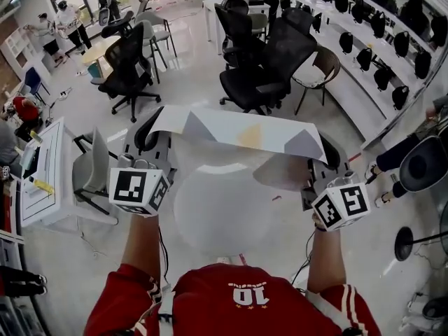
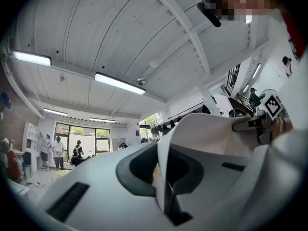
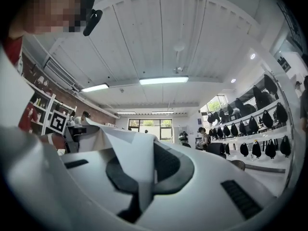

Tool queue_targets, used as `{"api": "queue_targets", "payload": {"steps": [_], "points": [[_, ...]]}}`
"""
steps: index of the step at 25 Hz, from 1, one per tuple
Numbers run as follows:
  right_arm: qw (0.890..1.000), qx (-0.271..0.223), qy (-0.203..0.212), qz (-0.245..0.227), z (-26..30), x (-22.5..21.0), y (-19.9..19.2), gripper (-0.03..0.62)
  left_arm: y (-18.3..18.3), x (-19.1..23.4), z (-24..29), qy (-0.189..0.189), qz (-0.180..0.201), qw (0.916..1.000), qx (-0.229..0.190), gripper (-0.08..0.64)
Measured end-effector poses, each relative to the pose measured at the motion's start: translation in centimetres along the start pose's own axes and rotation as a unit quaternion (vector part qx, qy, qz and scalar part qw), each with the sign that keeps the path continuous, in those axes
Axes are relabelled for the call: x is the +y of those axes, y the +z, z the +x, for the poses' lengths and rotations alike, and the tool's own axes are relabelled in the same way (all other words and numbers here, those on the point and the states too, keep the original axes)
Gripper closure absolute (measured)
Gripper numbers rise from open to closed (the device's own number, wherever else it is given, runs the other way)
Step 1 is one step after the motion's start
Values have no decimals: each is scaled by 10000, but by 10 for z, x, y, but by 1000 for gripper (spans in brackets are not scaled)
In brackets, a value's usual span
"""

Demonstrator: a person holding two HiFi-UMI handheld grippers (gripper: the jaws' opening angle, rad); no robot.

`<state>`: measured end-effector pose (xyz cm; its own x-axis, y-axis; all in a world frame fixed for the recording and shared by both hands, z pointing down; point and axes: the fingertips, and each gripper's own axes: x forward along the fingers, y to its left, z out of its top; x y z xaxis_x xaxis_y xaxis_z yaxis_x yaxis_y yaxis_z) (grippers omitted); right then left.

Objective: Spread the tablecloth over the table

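The round white table [image 1: 225,219] sits just below you. You hold the cloth [image 1: 238,130] stretched out in the air beyond the table's far side, not lying on it. Your left gripper [image 1: 152,123] is clamped on the cloth's left corner, and your right gripper [image 1: 326,148] is clamped on its right corner.

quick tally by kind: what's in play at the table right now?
Grippers: 2, left gripper and right gripper, each shut on the tablecloth
Tablecloth: 1
Round white table: 1
Total: 4
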<state>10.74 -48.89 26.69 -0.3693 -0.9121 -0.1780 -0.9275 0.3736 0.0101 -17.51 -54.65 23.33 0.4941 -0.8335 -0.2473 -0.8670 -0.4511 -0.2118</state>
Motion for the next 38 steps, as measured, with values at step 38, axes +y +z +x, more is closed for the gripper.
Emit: {"api": "queue_targets", "payload": {"steps": [38], "points": [[9710,2120,1053,333,-83,4,-190,575,-168,-90,-131,622,-832,9760,1912,551]]}}
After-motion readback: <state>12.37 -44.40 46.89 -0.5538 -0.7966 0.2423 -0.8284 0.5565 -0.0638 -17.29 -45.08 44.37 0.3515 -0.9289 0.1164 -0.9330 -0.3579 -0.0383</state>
